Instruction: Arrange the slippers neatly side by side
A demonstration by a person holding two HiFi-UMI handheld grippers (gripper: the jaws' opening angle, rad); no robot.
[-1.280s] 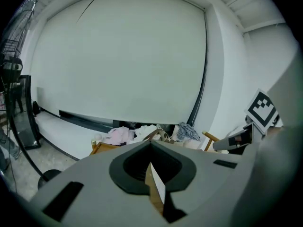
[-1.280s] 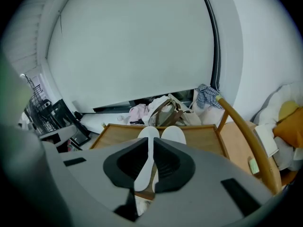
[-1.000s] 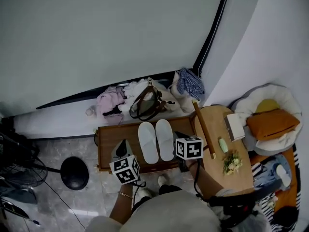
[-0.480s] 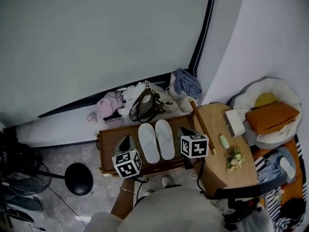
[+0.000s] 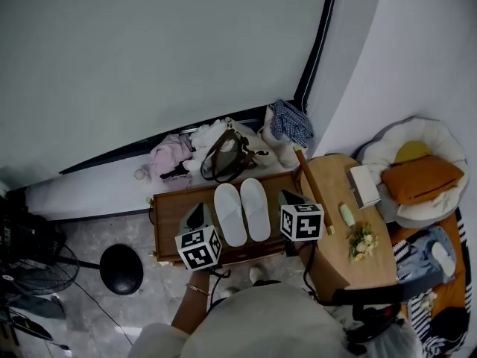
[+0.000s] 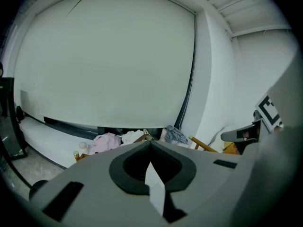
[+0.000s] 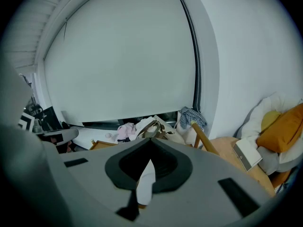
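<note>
Pale brown wood is my anchor here: the low table (image 5: 168,213) carries the pair of white slippers (image 5: 242,213) on its middle. They lie just beside each other, lengthwise from the table's near edge toward its far edge, with their ends roughly level.

The left gripper (image 6: 150,144) is up over the table's left half, toward the near edge. Its claw is pressed together, tip to tip, with nothing in it. The right gripper (image 7: 150,141) is over the table's right end. Its jaws are closing to meet, and nothing sits between them either.

I see a wide strip of bare board left of the slippers and a narrower one to their right. A brown bag (image 5: 227,159) and a heap of clothes (image 5: 173,157) crowd the far edge. A round side table (image 5: 373,263) sits close against the right end. Beyond the left end there is grey floor, with a black round base (image 5: 121,268) standing apart from the table.
</note>
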